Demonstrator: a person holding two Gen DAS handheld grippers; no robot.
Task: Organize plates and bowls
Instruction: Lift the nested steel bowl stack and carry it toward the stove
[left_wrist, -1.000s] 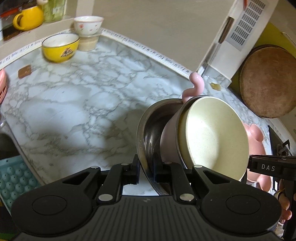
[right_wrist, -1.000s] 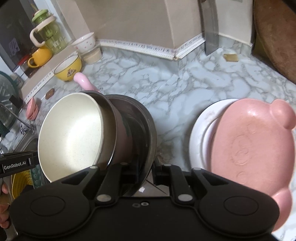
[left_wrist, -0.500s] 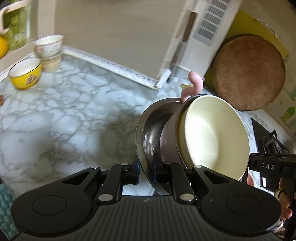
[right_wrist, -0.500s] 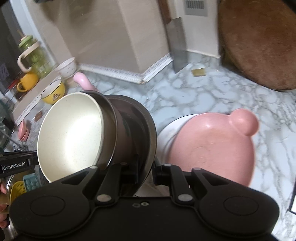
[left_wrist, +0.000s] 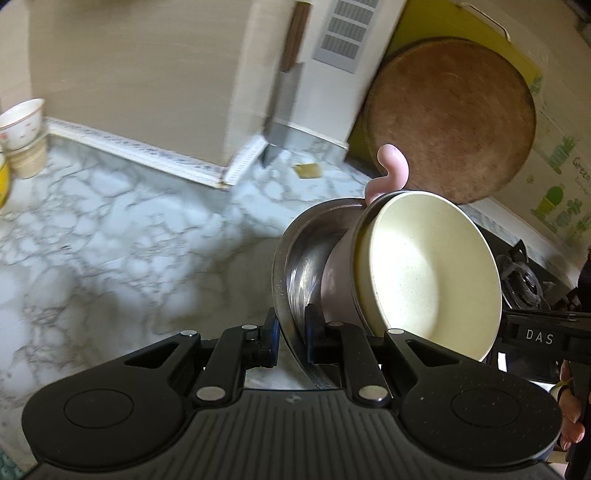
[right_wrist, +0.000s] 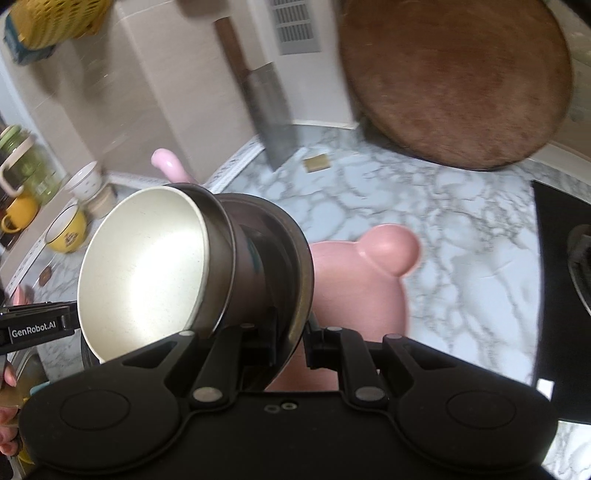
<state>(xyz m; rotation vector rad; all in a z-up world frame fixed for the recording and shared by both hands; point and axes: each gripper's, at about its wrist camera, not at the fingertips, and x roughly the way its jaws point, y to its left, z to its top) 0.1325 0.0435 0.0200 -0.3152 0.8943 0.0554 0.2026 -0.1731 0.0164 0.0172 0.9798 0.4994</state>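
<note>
While the left wrist view shows the steel bowl (left_wrist: 295, 266) from its open side, with a pink bowl (left_wrist: 338, 280) and a cream bowl (left_wrist: 428, 273) nested in it, only the right wrist view shows the pink bear-shaped plate (right_wrist: 369, 273) lying on the marbled desk (right_wrist: 461, 229) behind the stack. The right wrist view also shows the yellow bowl (right_wrist: 68, 232) and yellow mug (right_wrist: 18, 214) at the left edge; the left wrist view shows a white cup (left_wrist: 22, 122) at upper left. Both views show the round wooden board (left_wrist: 450, 122) and cleaver (left_wrist: 282, 110) against the wall.

Left gripper (left_wrist: 290, 336): jaws nearly together, pinching the steel bowl's rim at lower centre of the frame, the stack tilted to the right of the jaws.

Right gripper (right_wrist: 291, 339): jaws narrowly spread, pinching the opposite rim, the stack leaning to the left of the jaws.
</note>
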